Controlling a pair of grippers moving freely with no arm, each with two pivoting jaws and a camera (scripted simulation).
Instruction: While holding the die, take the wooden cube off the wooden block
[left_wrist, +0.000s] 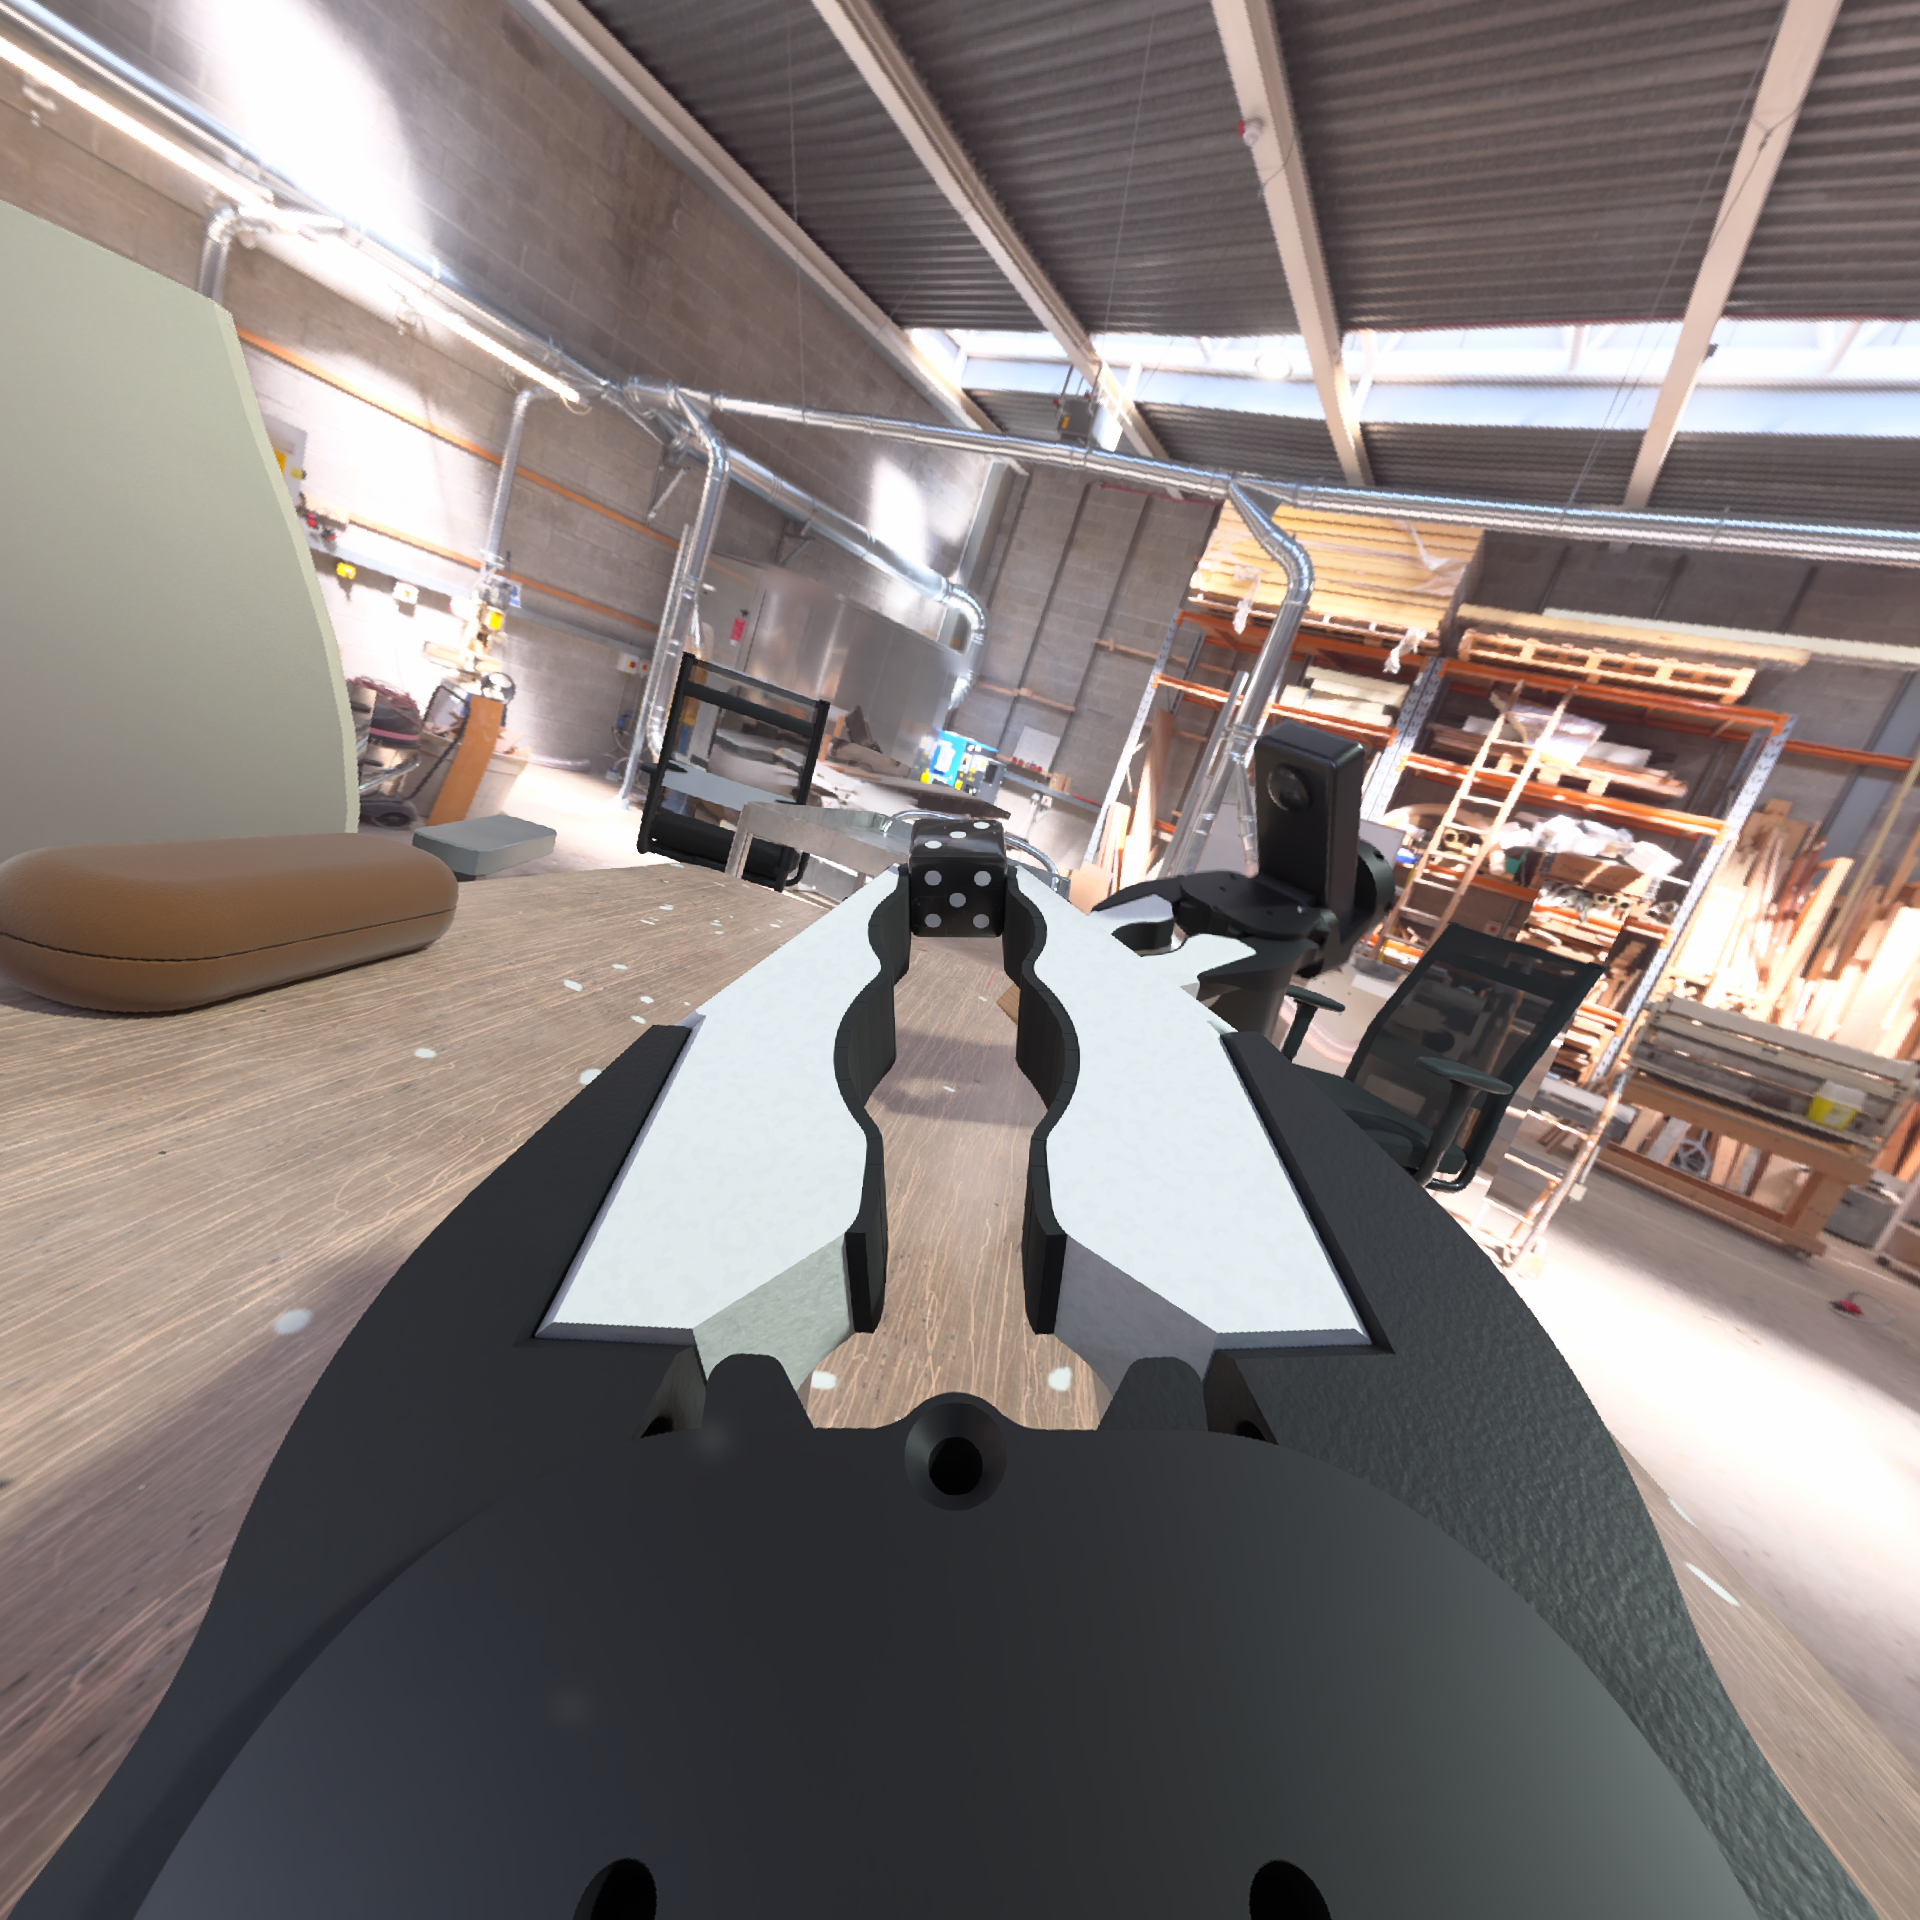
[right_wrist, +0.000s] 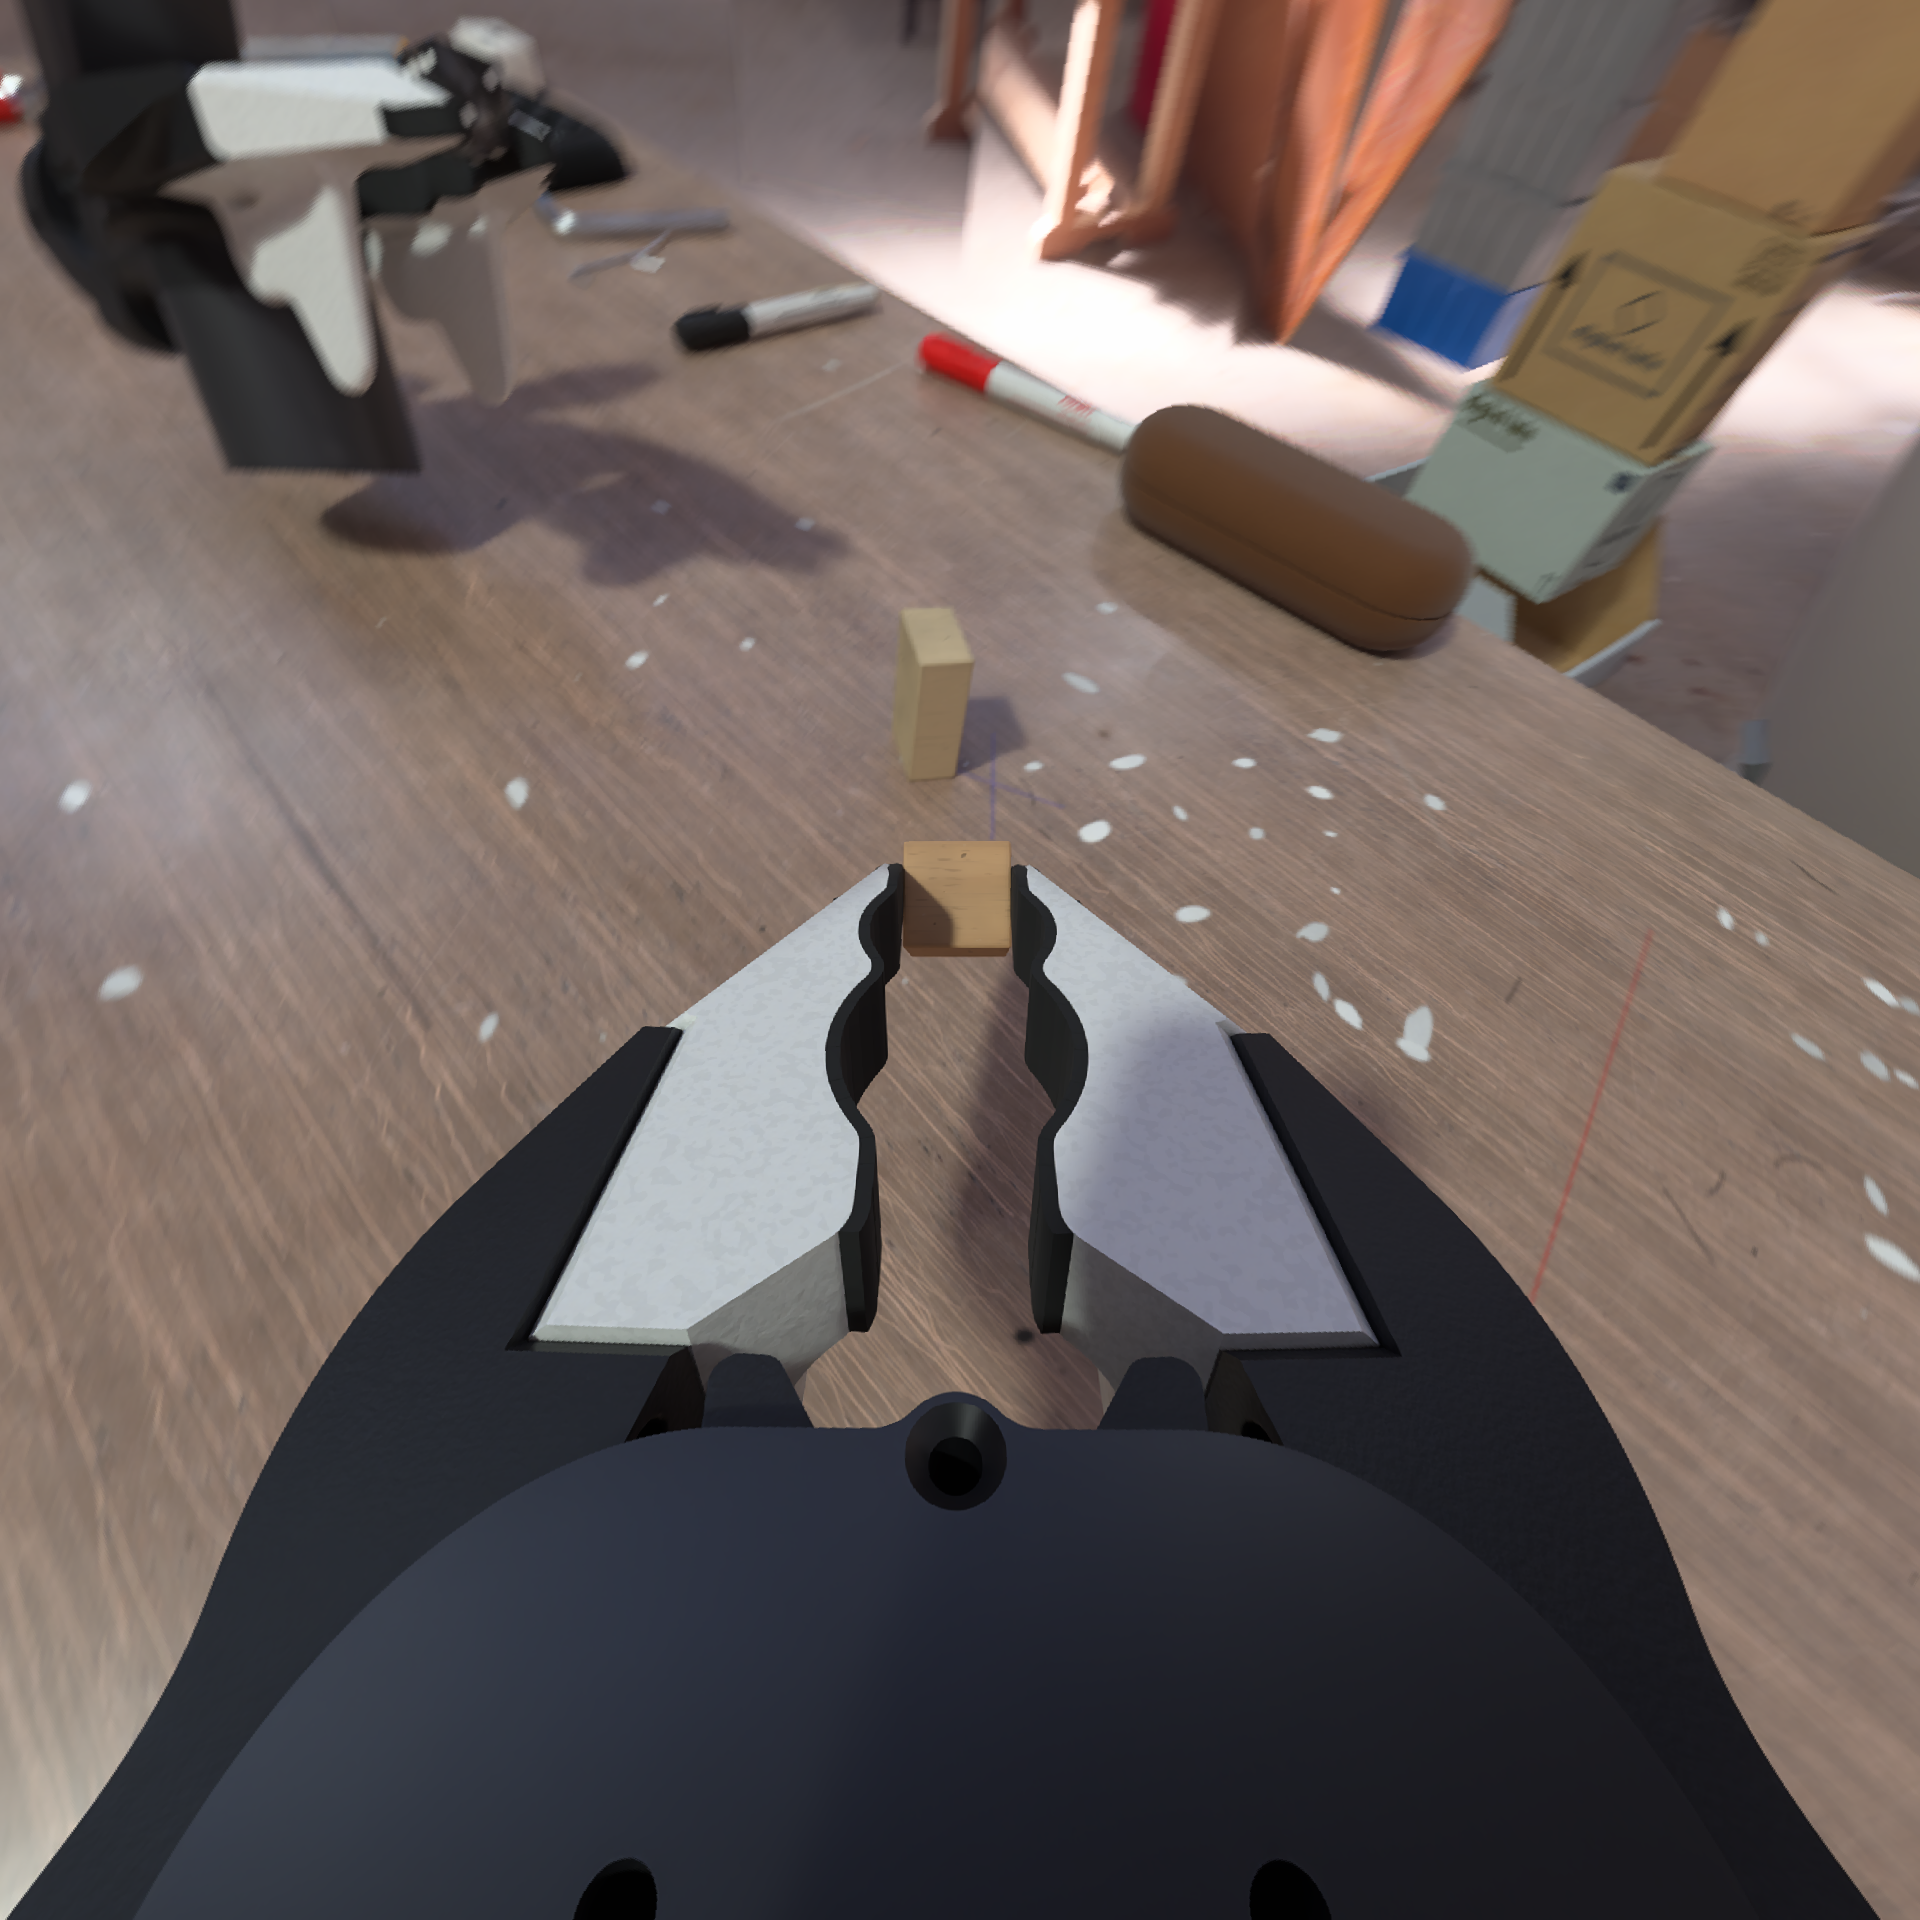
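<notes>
The wooden table (right_wrist: 312, 1039) carries everything. Near its far edge lies the brown glasses case (right_wrist: 1294, 525). On the near side of the case stands the pale wooden block (right_wrist: 933, 691), upright and bare on top. Nearer than the block, the right gripper (right_wrist: 956, 902) has its jaws clamped on the wooden cube (right_wrist: 956, 896). The left gripper (left_wrist: 956, 883), well apart from the case, pinches the black die (left_wrist: 956, 878) between its jaws.
</notes>
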